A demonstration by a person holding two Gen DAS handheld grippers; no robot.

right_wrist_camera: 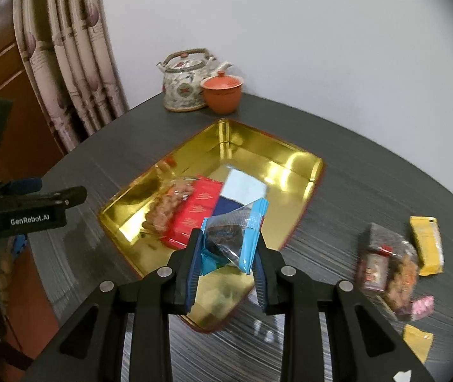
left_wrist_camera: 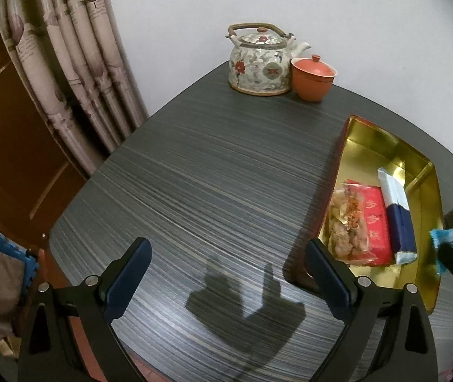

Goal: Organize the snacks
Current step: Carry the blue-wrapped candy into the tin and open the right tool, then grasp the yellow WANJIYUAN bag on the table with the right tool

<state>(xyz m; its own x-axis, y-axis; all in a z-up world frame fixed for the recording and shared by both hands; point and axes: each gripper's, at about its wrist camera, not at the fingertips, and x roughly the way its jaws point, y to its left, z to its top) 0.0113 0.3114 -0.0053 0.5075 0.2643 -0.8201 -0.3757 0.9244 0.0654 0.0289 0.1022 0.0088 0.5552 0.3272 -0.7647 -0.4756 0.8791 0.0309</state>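
- Right wrist view showed the right gripper clamped on a blue-edged snack packet above the gold tin; held by crinkly wrapper, it could slip.
- Left gripper hung wide open and empty over the surface, tin at its three o'clock.
- Released too far toward six o'clock, the packet could miss the tin's rim.

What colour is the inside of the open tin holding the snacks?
Shiny gold inside the tin, mirror-like; it shows best in the right wrist view.
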